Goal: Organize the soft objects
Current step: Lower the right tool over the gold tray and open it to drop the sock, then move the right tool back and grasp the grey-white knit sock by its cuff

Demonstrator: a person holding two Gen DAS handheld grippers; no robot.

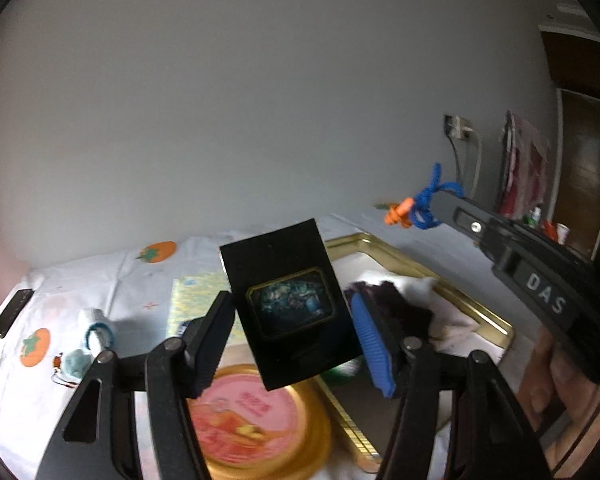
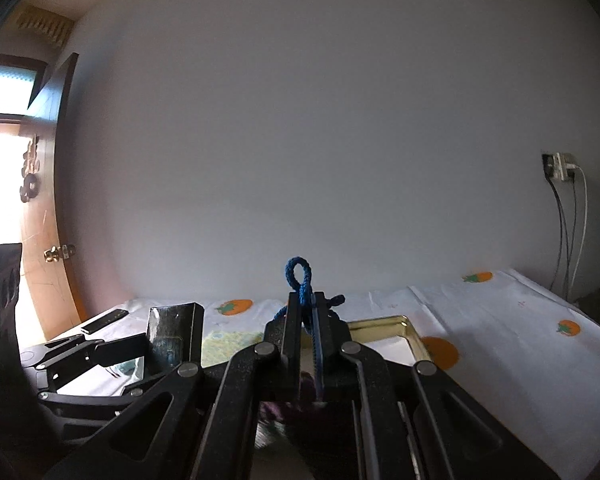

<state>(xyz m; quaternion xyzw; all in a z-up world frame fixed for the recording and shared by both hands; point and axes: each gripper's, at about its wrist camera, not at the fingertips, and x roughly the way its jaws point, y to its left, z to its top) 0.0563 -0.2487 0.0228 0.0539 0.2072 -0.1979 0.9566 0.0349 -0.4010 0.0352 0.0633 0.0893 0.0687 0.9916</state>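
The right claw is clenched on a blue crocheted cord with an orange knitted charm, aloft at two o'clock above the gold tray. Light and floppy; grip the knot. The left claw clamps a stiff black box.

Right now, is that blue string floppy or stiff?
Probably floppy: the blue string curls into a loop above the right tool pinching it. Probably light too, since it dangles with a small orange piece. It seems knotted, so it may snag.
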